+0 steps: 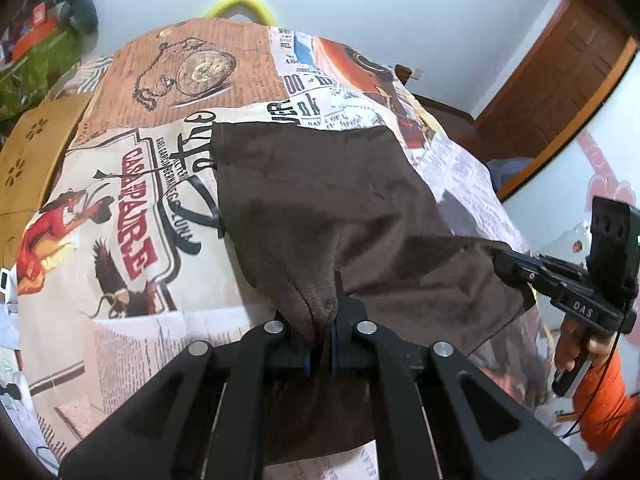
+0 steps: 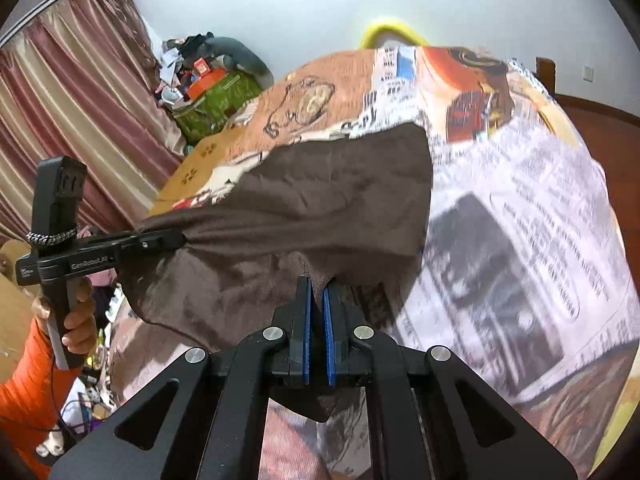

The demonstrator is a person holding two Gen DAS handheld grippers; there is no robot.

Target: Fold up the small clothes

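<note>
A dark brown cloth (image 1: 320,208) lies on a bed covered with a newspaper-print sheet (image 1: 120,208). Its far part rests flat and its near edge is lifted. My left gripper (image 1: 320,320) is shut on the cloth's near left corner, which bunches between the blue pads. My right gripper (image 2: 317,300) is shut on the near right corner of the cloth (image 2: 320,200). The right gripper also shows in the left wrist view (image 1: 500,258) at the cloth's right corner. The left gripper shows in the right wrist view (image 2: 180,240), pulling its corner taut.
A cardboard box (image 1: 32,160) stands left of the bed. A green bag with clutter (image 2: 216,104) sits by pink curtains (image 2: 80,120). A yellow loop (image 1: 240,4) shows behind the bed. A wooden door frame (image 1: 560,92) is at the right.
</note>
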